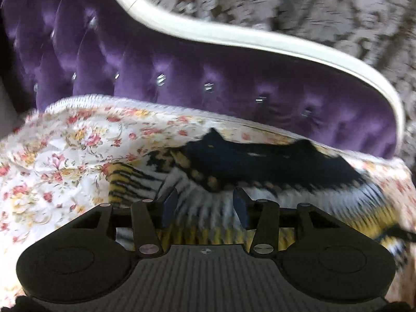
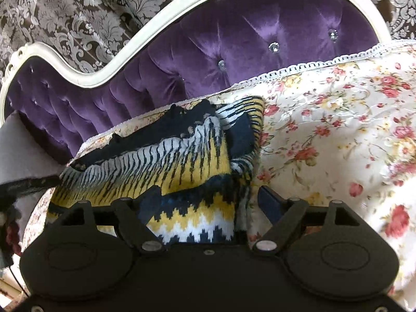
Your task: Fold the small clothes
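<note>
from my left wrist camera i see the left gripper [image 1: 205,202] with its jaws apart, blue pads clear of anything, hanging just over the knitted garment [image 1: 260,176]; no cloth sits between the pads; the view is smeared with motion blur, so fine detail of the knit is hard to read; the garment is yellow, white and black with a dark navy part, and it lies on the floral bedspread [image 1: 65,156], close under the purple tufted headboard [image 1: 182,72]; on my right wrist camera the right gripper [image 2: 208,200] stands wide apart; a folded edge of the knitted garment [image 2: 161,156] lies in the gap, nearer one finger, but the other pad [image 2: 270,202] is well clear of it and sits over the floral bedspread [image 2: 338,130], so nothing is clamped; in this view the garment is bunched into a loose fold, one layer lapped over another, just below the purple tufted headboard [image 2: 234,39]; the headboard has a cream curved frame [image 2: 156,23] and small shiny buttons [image 2: 273,45]; behind the headboard is dark damask wallpaper [image 2: 78,13]; a lace trim [image 2: 325,61] edges the bedspread where it meets the headboard.
</note>
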### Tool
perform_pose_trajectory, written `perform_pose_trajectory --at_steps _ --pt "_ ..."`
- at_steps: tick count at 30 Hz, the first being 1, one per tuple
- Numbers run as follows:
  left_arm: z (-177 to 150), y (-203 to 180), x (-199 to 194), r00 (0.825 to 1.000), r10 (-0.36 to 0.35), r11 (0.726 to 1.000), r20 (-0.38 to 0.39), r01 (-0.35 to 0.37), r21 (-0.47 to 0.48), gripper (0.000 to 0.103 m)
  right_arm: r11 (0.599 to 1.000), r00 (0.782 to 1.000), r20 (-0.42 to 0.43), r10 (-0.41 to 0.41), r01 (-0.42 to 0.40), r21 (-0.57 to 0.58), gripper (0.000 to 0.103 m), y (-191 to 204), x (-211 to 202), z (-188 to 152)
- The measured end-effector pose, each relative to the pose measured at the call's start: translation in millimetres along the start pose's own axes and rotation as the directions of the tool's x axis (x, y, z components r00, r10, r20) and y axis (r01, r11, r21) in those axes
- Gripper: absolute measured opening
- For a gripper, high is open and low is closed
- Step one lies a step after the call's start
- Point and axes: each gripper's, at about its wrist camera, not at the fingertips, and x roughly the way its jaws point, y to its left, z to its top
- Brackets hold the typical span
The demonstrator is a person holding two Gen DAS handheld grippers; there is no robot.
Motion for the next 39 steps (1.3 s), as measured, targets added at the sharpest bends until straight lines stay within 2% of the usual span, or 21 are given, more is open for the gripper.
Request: perform_pose_trajectory --at_steps 3,4,7,9,11,13,15,18,20,23,25,29,31,32,35,37,39 --pt "9 20 30 0.997 0.055 0.996 -0.055 -0.059 -0.072 0.046 1.000 1.000 0.005 0.011 -0.011 -0.003 0.084 -3 3 -1" --pt "11 25 39 0.994 0.080 0.994 -0.068 -0.085 -0.069 0.048 1.000 1.000 0.007 0.016 -0.016 -0.003 0.084 -4 2 0" --pt "18 30 49 0.994 0.086 0.995 -0.065 -0.089 -0.042 0.051 0.999 0.999 0.008 0.039 -0.039 0.004 0.085 -8 1 -1" --pt "24 25 47 0.991 0.104 0.994 -0.083 -0.106 -0.021 0.051 0.998 0.998 0.008 0.061 -0.061 0.014 0.089 -10 3 1" --pt "25 16 35 0.991 0.121 0.992 -0.060 -0.122 -0.010 0.050 0.997 0.997 0.010 0.077 -0.078 0.026 0.090 -13 5 4" --pt "22 4 15 0.994 0.113 0.994 0.001 -0.113 0.005 0.050 0.994 0.995 0.015 0.095 -0.096 0.043 0.093 -16 8 6" --pt "12 -10 -8 0.996 0.077 0.997 0.049 -0.078 0.021 0.051 0.991 0.993 0.025 0.117 -0.118 0.062 0.094 -19 11 10" --pt "-4 -36 -29 0.998 -0.002 0.997 0.068 -0.003 0.074 0.051 0.983 0.987 0.027 0.156 -0.157 0.090 0.094 -22 19 14" --pt "-14 -51 -31 0.998 -0.026 0.994 0.064 0.020 0.107 0.052 0.977 0.983 0.029 0.182 -0.184 0.106 0.096 -24 25 18" --pt "-22 -68 -18 0.997 -0.069 0.987 0.027 0.064 0.145 0.052 0.972 0.978 0.027 0.204 -0.206 0.109 0.098 -23 32 22" --pt "-22 -76 -1 0.999 -0.045 0.986 0.008 0.043 0.162 0.052 0.971 0.976 0.019 0.216 -0.217 0.099 0.098 -21 37 24" --pt "-19 -83 31 0.999 -0.047 0.984 -0.025 0.050 0.171 0.052 0.967 0.972 0.018 0.236 -0.237 0.093 0.098 -22 40 26" --pt "-23 -89 43 0.999 -0.029 0.977 -0.046 0.038 0.208 0.054 0.966 0.969 0.016 0.246 -0.246 0.080 0.098 -22 39 25" --pt "-24 -92 47 0.999 -0.015 0.971 -0.033 0.022 0.236 0.057 0.965 0.968 0.013 0.250 -0.250 0.074 0.098 -22 38 24" --pt "-22 -98 53 0.999 0.015 0.970 -0.035 -0.006 0.241 0.058 0.964 0.968 0.002 0.251 -0.250 0.086 0.088 -24 35 24" --pt "-19 -103 54 0.998 0.026 0.966 -0.053 -0.012 0.257 0.058 0.961 0.967 -0.007 0.255 -0.253 0.112 0.069 -27 36 24" --pt "-15 -100 50 0.997 0.016 0.970 -0.071 0.002 0.244 0.057 0.963 0.970 -0.017 0.242 -0.238 0.127 0.057 -28 37 22"
